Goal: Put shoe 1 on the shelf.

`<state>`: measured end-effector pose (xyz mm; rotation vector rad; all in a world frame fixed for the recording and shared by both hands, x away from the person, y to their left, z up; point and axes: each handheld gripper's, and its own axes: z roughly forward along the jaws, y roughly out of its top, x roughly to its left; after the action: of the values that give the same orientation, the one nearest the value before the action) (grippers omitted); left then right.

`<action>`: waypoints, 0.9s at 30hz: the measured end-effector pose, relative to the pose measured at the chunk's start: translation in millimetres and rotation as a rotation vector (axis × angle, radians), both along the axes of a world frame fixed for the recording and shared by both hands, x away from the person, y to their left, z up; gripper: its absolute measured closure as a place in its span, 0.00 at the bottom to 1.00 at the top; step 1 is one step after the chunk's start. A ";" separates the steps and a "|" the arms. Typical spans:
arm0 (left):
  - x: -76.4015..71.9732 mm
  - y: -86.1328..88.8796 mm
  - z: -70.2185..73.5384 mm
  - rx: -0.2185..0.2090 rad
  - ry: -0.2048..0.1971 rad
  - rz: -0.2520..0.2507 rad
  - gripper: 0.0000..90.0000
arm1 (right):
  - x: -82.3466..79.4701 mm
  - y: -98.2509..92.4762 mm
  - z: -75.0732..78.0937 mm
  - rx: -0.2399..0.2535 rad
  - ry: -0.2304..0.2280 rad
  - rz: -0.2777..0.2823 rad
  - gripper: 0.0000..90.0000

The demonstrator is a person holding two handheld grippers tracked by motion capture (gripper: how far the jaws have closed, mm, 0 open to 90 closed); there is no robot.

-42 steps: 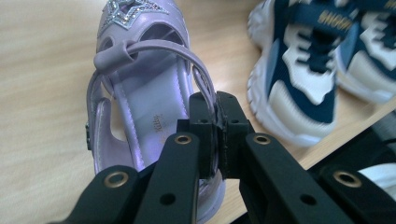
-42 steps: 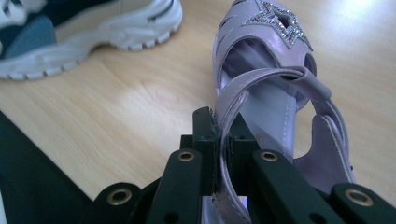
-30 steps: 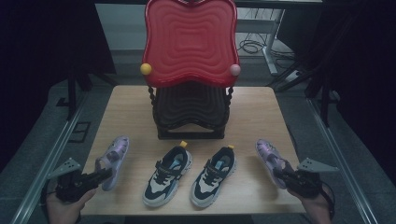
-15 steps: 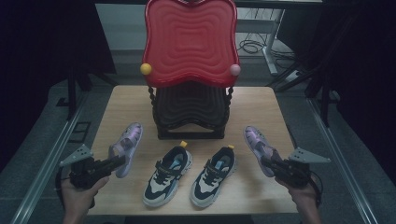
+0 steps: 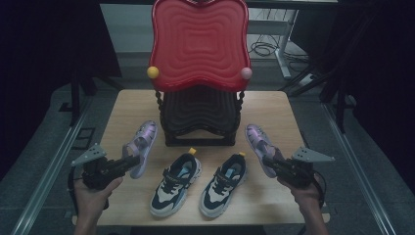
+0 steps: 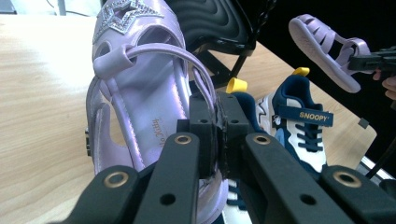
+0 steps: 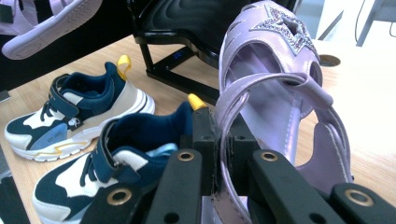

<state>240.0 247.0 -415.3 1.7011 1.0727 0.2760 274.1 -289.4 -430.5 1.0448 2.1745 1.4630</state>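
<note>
The two purple sandals are what the work turns on. The left sandal (image 5: 141, 148) sits left of centre in the high view, beside the rack's lower left corner, and the right sandal (image 5: 258, 147) mirrors it at right of centre. Each hangs from a gripper by its thin heel strap, toe pointing up the frame toward the rack, which looks like the way to carry a soft shoe without crushing it and to present the toe first to a shelf.

In the left gripper view the left gripper (image 6: 217, 135) has its jaws clenched on the strap, the star-trimmed toe rising to the upper left of that frame. The right gripper (image 7: 219, 144) does the same with its own sandal, jaws pinched tight on the strap with the star at upper right. Both sandals appear lifted off the bench (image 5: 127, 105), though how far I cannot tell.

Between them, at lower centre of the high view, a pair of navy and white sneakers (image 5: 198, 183) stands side by side, toes toward the person, left untouched. Behind, the black tiered shoe rack (image 5: 200, 117) waits at centre under a red wavy board (image 5: 199, 44), probably where the sandals are headed
</note>
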 end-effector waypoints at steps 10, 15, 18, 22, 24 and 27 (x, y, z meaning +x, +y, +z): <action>13.5 -15.8 2.3 -0.014 -0.016 -0.023 0.96 | 11.5 25.0 6.7 0.002 -0.025 0.046 0.95; 18.4 -23.5 2.6 -0.019 -0.020 -0.037 0.96 | 16.5 37.6 11.1 -0.001 -0.033 0.069 0.95; 20.8 -27.3 3.0 -0.021 -0.025 -0.038 0.97 | 18.7 42.2 12.9 0.001 -0.041 0.074 0.95; 25.0 -32.2 3.7 -0.031 -0.031 -0.050 0.97 | 21.4 47.1 13.6 0.006 -0.041 0.079 0.95; 25.9 -35.4 4.4 -0.033 -0.036 -0.057 0.97 | 22.7 49.9 13.8 0.007 -0.040 0.087 0.95; 25.6 -39.6 6.2 -0.020 -0.041 -0.059 0.97 | 23.4 53.7 13.9 0.008 -0.040 0.096 0.95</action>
<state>265.5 207.4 -409.1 1.6997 0.9901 0.2606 297.5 -235.7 -416.6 0.9178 2.2202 1.5219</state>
